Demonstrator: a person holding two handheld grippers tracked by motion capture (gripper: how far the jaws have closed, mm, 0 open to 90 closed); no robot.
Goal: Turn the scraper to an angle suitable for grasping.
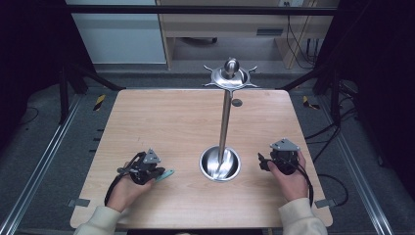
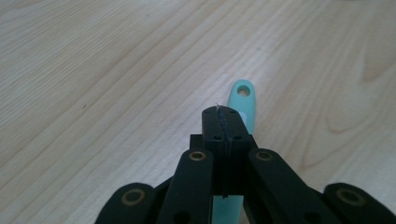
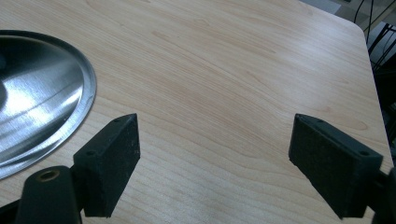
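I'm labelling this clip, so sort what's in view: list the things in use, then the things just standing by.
In use:
left gripper, jaws shut on the mint-green handle
metal stand, with hooks at its top and a dish base, likely where it goes

Standing by:
right gripper, jaws open and holding nothing
wooden table

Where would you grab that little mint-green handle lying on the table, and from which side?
Judging by its pose, grip the flat shank of the mint-green handle across its narrow width, coming down from above. It lies flat on the wooden table, so only its thin edges offer opposing faces. The left tool sits closed right over the shank, leaving the end with the hanging hole free. The right tool is open, holding nothing.
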